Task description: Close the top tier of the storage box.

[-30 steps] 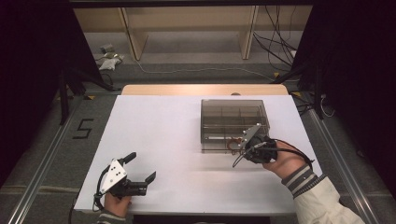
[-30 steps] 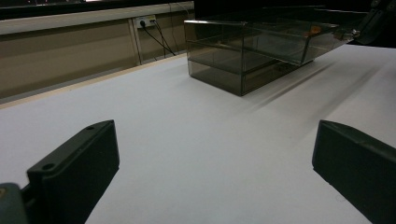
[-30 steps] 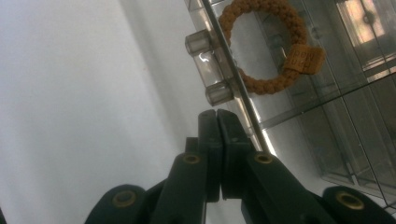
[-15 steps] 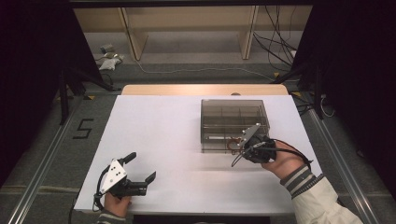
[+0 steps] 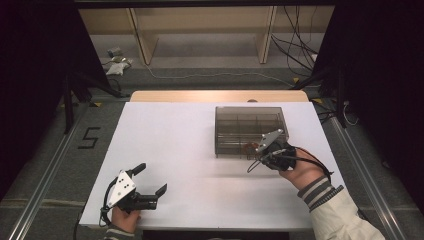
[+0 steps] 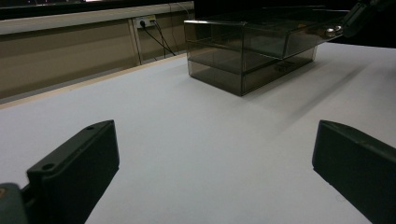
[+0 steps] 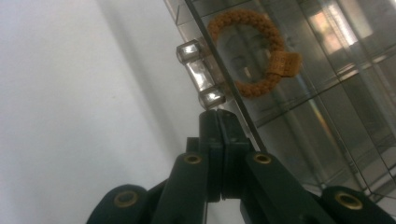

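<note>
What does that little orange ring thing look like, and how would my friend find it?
Start at the white table and find the smoky see-through box with compartments, near its right side. Inside, by the front edge where the right gripper points with jaws shut, lies an orange braided ring. It is the only bright, round thing there, with a small tan band wrapped around one side.

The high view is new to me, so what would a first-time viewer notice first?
The smoky clear drawer box stands on the white table, right of centre. The right gripper, jaws shut, sits at its near front by the clear handle, with an orange braided ring inside. The left gripper rests open at the near left edge.
</note>
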`<state>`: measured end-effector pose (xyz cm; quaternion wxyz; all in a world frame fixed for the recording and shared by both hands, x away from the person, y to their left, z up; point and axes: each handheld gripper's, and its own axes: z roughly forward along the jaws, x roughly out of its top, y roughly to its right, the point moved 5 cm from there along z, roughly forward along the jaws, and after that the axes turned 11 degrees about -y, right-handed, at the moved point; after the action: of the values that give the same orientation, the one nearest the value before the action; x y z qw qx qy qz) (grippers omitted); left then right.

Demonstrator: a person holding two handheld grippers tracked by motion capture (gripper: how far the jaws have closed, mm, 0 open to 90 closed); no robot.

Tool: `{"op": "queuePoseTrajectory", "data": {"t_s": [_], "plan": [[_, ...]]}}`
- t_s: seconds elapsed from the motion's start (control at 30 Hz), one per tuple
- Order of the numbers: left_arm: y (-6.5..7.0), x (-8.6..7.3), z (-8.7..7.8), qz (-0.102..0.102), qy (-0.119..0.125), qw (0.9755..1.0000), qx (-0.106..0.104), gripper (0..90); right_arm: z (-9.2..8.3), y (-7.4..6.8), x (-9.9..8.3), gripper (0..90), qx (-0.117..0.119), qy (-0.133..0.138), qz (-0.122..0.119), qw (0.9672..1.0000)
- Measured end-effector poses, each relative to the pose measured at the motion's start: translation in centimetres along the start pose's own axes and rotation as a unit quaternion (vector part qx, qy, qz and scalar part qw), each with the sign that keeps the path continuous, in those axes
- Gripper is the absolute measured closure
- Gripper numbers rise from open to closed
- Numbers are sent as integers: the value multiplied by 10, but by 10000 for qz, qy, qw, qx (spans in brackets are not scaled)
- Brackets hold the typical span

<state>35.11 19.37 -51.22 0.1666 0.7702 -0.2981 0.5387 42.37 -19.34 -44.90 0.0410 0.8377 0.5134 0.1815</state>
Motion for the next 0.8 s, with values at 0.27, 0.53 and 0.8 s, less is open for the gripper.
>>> {"op": "queuePoseTrajectory", "data": {"t_s": [0.27, 0.53, 0.8], "plan": [[0, 0, 0, 0, 0, 10000, 4, 5, 5, 10, 3, 900, -212, 184, 229, 9993], [0, 0, 0, 6, -5, 10000, 4, 5, 11, 17, 7, 900, -289, 260, 355, 9986], [0, 0, 0, 6, -5, 10000, -1, 5, 18, 23, 10, 900, -390, 372, 520, 9972]]}}
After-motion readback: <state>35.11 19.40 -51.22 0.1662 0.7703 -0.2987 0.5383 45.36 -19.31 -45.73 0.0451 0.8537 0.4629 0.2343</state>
